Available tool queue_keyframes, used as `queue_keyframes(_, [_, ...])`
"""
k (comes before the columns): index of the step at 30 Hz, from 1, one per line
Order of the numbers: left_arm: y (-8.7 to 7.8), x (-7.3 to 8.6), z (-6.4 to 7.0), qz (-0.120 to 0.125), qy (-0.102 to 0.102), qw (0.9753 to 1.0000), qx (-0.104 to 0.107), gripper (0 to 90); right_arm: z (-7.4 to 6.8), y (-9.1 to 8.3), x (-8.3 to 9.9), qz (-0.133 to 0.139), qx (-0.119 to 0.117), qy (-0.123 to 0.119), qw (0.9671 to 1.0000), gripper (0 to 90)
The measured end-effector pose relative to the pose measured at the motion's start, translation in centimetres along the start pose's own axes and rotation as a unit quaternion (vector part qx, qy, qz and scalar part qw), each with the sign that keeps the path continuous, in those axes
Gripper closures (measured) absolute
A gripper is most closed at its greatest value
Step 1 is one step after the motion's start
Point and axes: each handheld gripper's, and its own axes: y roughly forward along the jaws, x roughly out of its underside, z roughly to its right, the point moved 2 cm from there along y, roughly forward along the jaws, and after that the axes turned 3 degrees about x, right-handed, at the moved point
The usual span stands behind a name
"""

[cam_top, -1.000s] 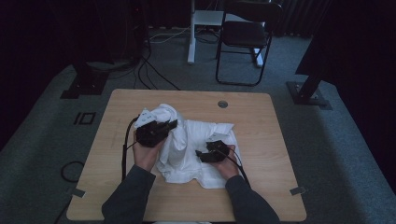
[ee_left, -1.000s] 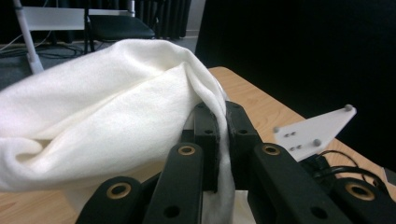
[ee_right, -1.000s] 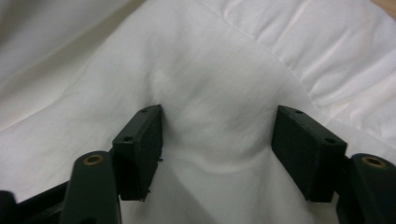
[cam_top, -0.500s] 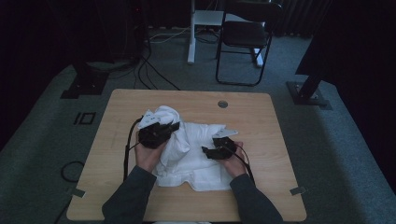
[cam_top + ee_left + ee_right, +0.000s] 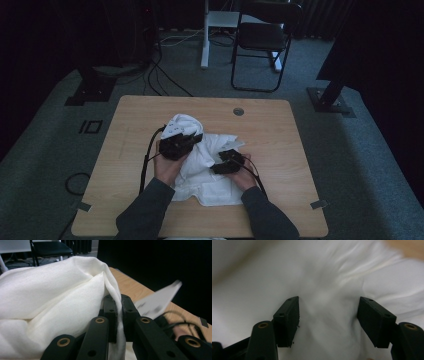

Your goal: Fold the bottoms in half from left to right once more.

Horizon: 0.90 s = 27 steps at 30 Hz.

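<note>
The left hand-held gripper point(image 5: 116, 315) has its jaws pressed together on a fold of the white cloth point(image 5: 50, 297), a thin edge of fabric caught between the pads and the rest billowing up ahead of it and to its left. Seen from above, the same left hand-held gripper point(image 5: 181, 142) sits on the far, bunched end of the cloth point(image 5: 207, 172), which lies crumpled on the wooden worktop point(image 5: 280, 140) between both hands.

The right hand-held gripper point(image 5: 328, 320) has its jaws wide apart, with cloth point(image 5: 324, 277) lying between and beyond them; nothing is pinched there yet. From above, the right hand-held gripper point(image 5: 227, 162) rests on the nearer half of the heap.

The likely trouble is the left grip: the pinch looks to take in only a narrow seam edge, so any pull away from the right side could slide the fabric out from between the pads. The right jaws, if they close where they stand, may gather several layers at once instead of a single edge, since the cloth beneath them is rumpled and its hem is not in sight there. Lifting with one side loose would probably bunch the cloth further.
</note>
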Motion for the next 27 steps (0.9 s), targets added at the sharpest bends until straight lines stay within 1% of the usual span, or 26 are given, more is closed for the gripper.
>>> queue_keyframes(1, [0.0, 0.0, 0.0, 0.0, 0.0, 1.0, 0.0, 86.4, 0.0, 0.0, 0.0, 0.0, 0.0, 0.0, 1.0, 34.3])
queue_keyframes(2, [0.1, 0.1, 0.0, -0.001, 0.0, 1.0, 0.001, 86.4, 0.4, -0.6, 0.1, 0.015, -0.002, 0.011, 0.9998, 34.9])
queue_keyframes(3, [0.2, 0.1, 0.1, -0.003, 0.001, 1.0, 0.002, 86.4, 1.2, -1.7, 0.3, 0.027, 0.019, 0.022, 0.9992, 35.4])
queue_keyframes(4, [0.3, 0.1, 0.2, -0.004, 0.002, 1.0, 0.002, 86.4, 2.2, -2.1, 0.8, 0.01, 0.058, 0.023, 0.998, 35.2])
queue_keyframes(5, [0.4, 0.0, 0.3, -0.005, 0.003, 1.0, 0.003, 86.4, 2.2, -2.1, 0.8, 0.01, 0.058, 0.023, 0.998, 35.2])
queue_keyframes(6, [0.4, 0.0, 0.4, -0.006, 0.005, 1.0, 0.004, 86.5, 2.6, -1.9, 1.1, -0.008, 0.07, 0.023, 0.9972, 34.3])
queue_keyframes(7, [0.5, -0.1, 0.6, -0.006, 0.007, 0.9999, 0.006, 86.4, 2.9, -1.6, 1.5, -0.021, 0.074, 0.023, 0.9968, 34.2])
queue_keyframes(8, [0.7, -0.2, 0.9, -0.007, 0.009, 0.9999, 0.009, 86.4, 2.8, -0.9, 2.0, -0.031, 0.062, 0.034, 0.997, 36.7])
queue_keyframes(9, [0.7, -0.2, 0.9, -0.007, 0.009, 0.9999, 0.009, 86.4, 2.8, -0.9, 2.0, -0.031, 0.062, 0.034, 0.997, 36.7])
queue_keyframes(10, [1.0, -0.4, 1.3, -0.009, 0.005, 0.9998, 0.017, 86.4, 2.7, -0.8, 1.9, -0.03, 0.057, 0.034, 0.9974, 39.6])
queue_keyframes(11, [1.0, -0.4, 1.3, -0.009, 0.005, 0.9998, 0.017, 86.4, 2.7, -0.8, 1.9, -0.03, 0.057, 0.034, 0.9974, 39.6])
queue_keyframes(12, [1.3, -0.5, 1.6, -0.011, 0.009, 0.9997, 0.022, 86.4, 2.6, -0.8, 1.9, -0.028, 0.048, 0.03, 0.998, 39.9])
queue_keyframes(13, [1.5, -0.5, 1.8, -0.014, 0.015, 0.9996, 0.021, 86.4, 2.6, -0.8, 1.9, -0.028, 0.048, 0.03, 0.998, 39.9])
queue_keyframes(14, [2.1, -0.5, 2.2, -0.017, 0.018, 0.9994, 0.026, 86.4, 2.6, -0.8, 1.9, -0.026, 0.044, 0.031, 0.9982, 40.0])
queue_keyframes(16, [2.1, -0.5, 2.2, -0.017, 0.018, 0.9994, 0.026, 86.4, 2.7, -0.8, 1.9, -0.026, 0.042, 0.029, 0.9984, 40.0])
queue_keyframes(17, [3.2, -0.2, 2.5, -0.021, 0.019, 0.9991, 0.032, 86.4, 2.7, -0.8, 1.9, -0.026, 0.042, 0.029, 0.9984, 40.0])
queue_keyframes(19, [4.2, 0.3, 2.6, -0.029, 0.017, 0.9987, 0.038, 86.4, 2.7, -0.9, 2.0, -0.025, 0.019, 0.026, 0.9991, 39.8])
queue_keyframes(20, [4.7, 0.5, 2.7, -0.033, 0.017, 0.9985, 0.041, 86.4, 2.8, -1.1, 2.0, -0.027, 0.005, 0.03, 0.9992, 38.9])
queue_keyframes(21, [5.2, 0.7, 2.8, -0.038, 0.016, 0.9982, 0.045, 86.4, 3.0, -1.3, 2.1, -0.031, -0.008, 0.04, 0.9987, 38.3])
queue_keyframes(22, [5.6, 1.0, 2.9, -0.041, 0.015, 0.9979, 0.049, 86.4, 3.3, -1.7, 2.2, -0.033, -0.01, 0.045, 0.9984, 38.3])
queue_keyframes(23, [6.1, 1.2, 3.1, -0.045, 0.015, 0.9975, 0.051, 86.4, 3.7, -2.1, 2.3, -0.032, -0.006, 0.053, 0.9981, 38.3])
queue_keyframes(25, [7.0, 1.7, 3.6, -0.055, 0.018, 0.9968, 0.056, 86.4, 4.6, -3.3, 2.5, -0.021, 0.01, 0.071, 0.9972, 38.8])
queue_keyframes(27, [8.0, 2.5, 4.0, -0.064, 0.022, 0.9959, 0.06, 86.3, 5.7, -4.6, 2.5, -0.006, 0.032, 0.085, 0.9958, 40.9])
